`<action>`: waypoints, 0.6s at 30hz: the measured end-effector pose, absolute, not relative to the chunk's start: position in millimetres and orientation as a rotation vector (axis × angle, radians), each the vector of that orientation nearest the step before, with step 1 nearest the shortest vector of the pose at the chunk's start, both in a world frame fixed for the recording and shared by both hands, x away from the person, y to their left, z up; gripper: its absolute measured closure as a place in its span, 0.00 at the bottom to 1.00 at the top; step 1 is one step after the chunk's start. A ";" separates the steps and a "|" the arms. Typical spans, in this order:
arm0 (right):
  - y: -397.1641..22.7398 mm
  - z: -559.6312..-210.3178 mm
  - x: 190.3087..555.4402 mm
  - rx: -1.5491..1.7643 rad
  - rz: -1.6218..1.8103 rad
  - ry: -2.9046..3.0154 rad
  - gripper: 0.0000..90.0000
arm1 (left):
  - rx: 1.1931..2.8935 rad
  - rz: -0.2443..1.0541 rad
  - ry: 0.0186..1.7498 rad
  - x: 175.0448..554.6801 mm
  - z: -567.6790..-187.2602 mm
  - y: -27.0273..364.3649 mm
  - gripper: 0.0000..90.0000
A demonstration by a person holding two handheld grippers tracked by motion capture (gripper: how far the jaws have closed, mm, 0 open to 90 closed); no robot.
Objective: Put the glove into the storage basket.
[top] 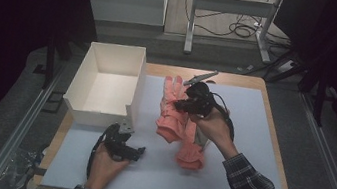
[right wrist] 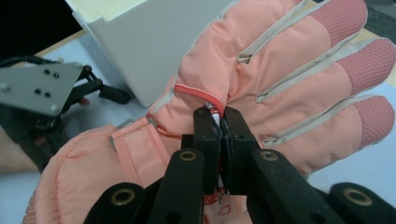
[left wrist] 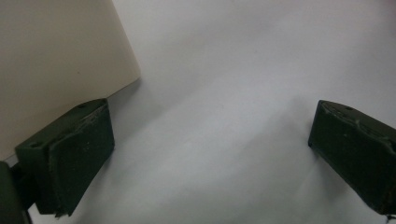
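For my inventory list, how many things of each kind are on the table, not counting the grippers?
Pink gloves: 2 (one, other)
White box: 1
Total: 3

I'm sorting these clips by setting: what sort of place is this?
Probably a lab or workshop recording station, not a home: a table with a white mat, a bare frame stand, loose cables on the floor, and dark curtains around.

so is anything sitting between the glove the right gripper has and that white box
Nothing visible does. The right gripper is shut on the pink glove, lifted just right of the white box. The box's right wall is the sole barrier. The left gripper rests open in front of the box, off that path.
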State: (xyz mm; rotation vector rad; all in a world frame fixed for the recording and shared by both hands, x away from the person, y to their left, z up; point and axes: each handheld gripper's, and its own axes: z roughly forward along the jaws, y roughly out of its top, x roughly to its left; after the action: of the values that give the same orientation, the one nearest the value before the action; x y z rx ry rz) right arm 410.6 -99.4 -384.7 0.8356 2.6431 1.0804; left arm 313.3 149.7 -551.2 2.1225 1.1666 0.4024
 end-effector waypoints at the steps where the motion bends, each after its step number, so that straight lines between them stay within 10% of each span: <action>1: -102.7 -384.3 408.2 0.839 1.076 2.639 0.95 | 2.123 0.403 1.167 313.3 -551.2 149.7 0.00; 18: -162.0 -397.0 372.3 0.901 0.987 2.612 0.95 | 2.124 0.400 1.166 313.3 -551.0 149.7 0.00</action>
State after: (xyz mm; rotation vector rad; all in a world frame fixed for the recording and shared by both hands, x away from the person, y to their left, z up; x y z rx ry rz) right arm 372.3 -162.0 -397.0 0.9011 2.6121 0.9874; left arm 313.3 149.7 -551.0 2.1238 1.1664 0.4003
